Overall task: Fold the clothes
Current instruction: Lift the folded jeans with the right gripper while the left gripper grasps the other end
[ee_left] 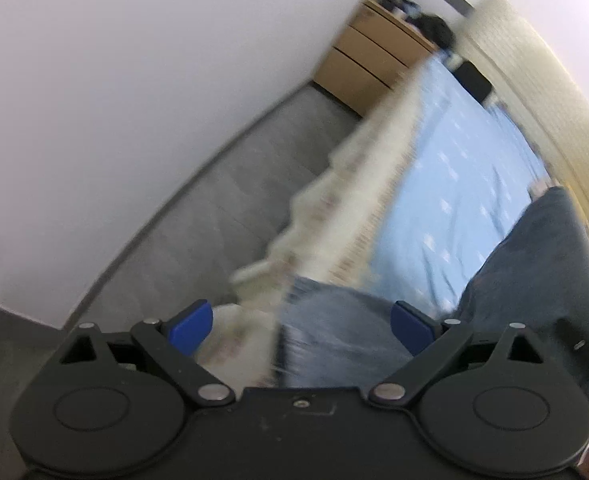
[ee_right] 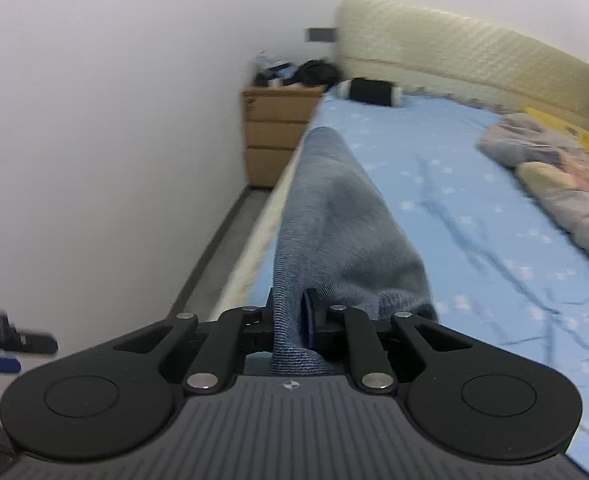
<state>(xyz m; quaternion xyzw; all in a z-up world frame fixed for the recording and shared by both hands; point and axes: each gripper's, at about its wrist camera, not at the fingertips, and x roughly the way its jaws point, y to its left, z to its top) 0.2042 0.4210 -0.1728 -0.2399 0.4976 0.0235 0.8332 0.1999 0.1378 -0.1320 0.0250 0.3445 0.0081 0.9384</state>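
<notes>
A blue denim garment point(ee_right: 334, 216) hangs stretched from my right gripper point(ee_right: 294, 320), which is shut on its edge above the bed's left side. In the left wrist view the same denim point(ee_left: 334, 340) lies over the bed's edge, with another part at the right point(ee_left: 534, 272). My left gripper point(ee_left: 302, 320) is open, its blue fingertips point(ee_left: 190, 326) spread wide around the denim without touching it. The left view is blurred.
The bed has a light blue patterned sheet point(ee_right: 454, 184) and a cream headboard point(ee_right: 454, 48). A wooden drawer unit point(ee_right: 274, 136) stands by the white wall. A black-and-white bolster point(ee_right: 370, 92) and crumpled bedding point(ee_right: 554, 176) lie on the bed. Grey floor point(ee_left: 214, 208) runs alongside.
</notes>
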